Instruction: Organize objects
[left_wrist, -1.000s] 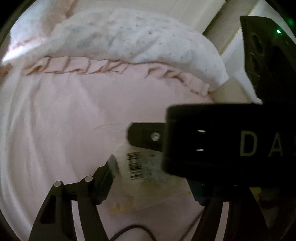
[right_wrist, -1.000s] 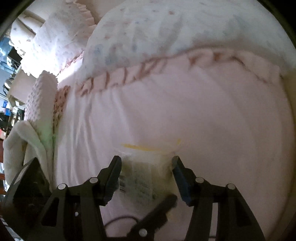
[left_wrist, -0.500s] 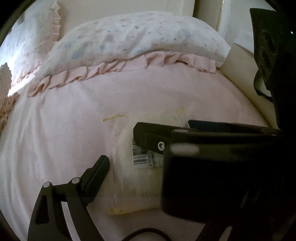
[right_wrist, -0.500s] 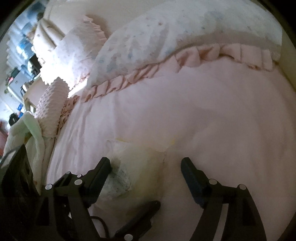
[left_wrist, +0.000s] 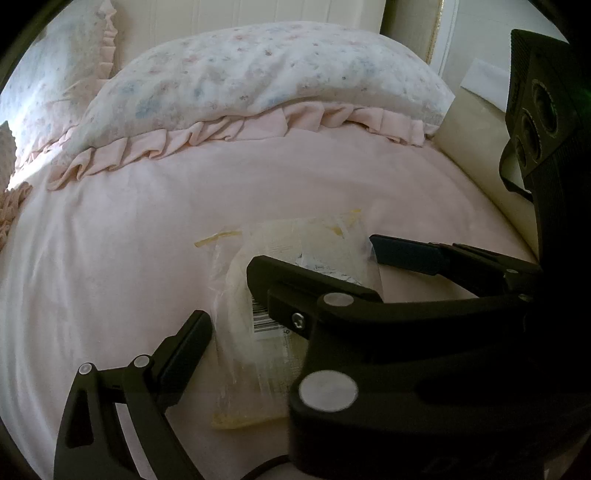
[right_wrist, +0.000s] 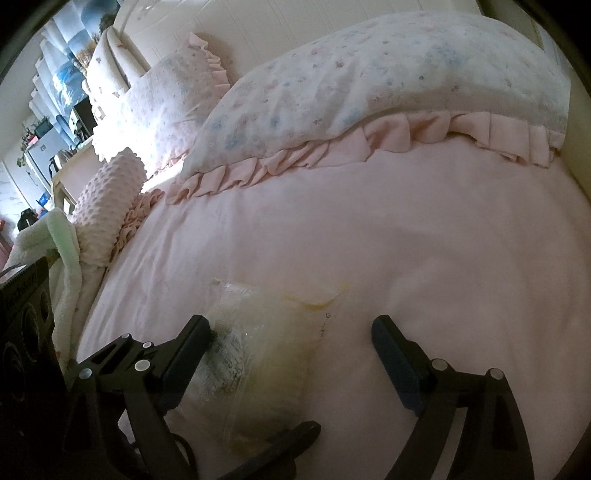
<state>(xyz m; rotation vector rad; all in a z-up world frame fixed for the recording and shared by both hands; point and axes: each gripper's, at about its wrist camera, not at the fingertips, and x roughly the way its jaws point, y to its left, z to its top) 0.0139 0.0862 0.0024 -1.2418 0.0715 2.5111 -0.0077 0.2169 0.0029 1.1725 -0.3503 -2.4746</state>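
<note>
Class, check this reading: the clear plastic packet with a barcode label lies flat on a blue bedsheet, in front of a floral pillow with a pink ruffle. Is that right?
Not quite. The bedsheet is pale pink, not blue, as the right wrist view shows. The rest stands: the clear plastic packet with its barcode label lies flat on it, in front of the floral pillow with the pink ruffle.

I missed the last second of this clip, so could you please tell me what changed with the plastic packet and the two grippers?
Both grippers let go: the right gripper and left gripper were pinching the clear plastic packet and their jaws are now opening, pads off it. The packet now lies flat on the pink bedsheet. The floral pillow stayed put.
</note>
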